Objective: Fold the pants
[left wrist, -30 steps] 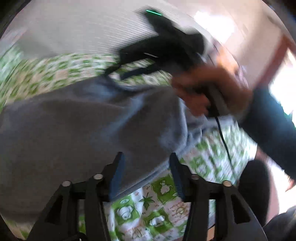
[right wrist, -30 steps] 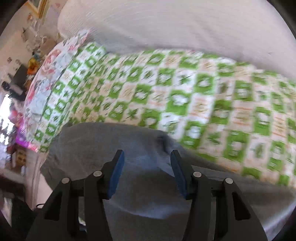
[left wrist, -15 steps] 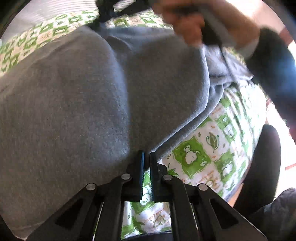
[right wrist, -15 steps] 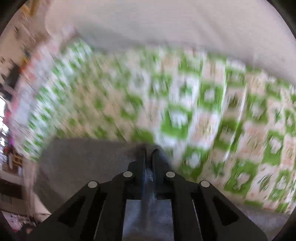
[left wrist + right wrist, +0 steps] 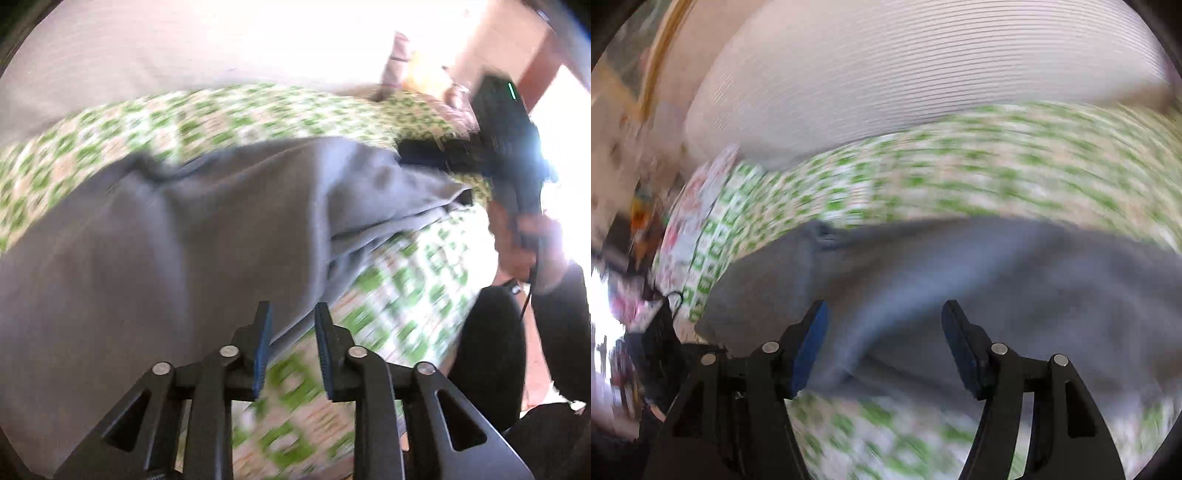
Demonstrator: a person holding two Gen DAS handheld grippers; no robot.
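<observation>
The grey pants [image 5: 177, 243] lie spread on a green-and-white patterned bedsheet [image 5: 399, 306]. My left gripper [image 5: 291, 314] hovers over the pants' near edge. Its jaws are opening, and the cloth edge shows below the gap, with neither pad pressing on it. In the right wrist view my right gripper [image 5: 884, 310] hangs above the grey pants [image 5: 997, 266] with its jaws opening wide and nothing pinched between them. A person's hand [image 5: 528, 236] grips that gripper's black handle at the far right of the left wrist view. Both views are blurred by motion.
A pale ribbed surface [image 5: 923, 74] rises behind the bed. The bedsheet [image 5: 960, 173] extends past the pants towards it. A dark rounded shape [image 5: 487, 350] sits off the bed's right edge. Cluttered room furnishings [image 5: 624, 221] show past the bed's left end.
Both grippers stood open a second ago, then shut on the grey cloth, and now have let go and opened. The right one has swung sideways over the pants.
</observation>
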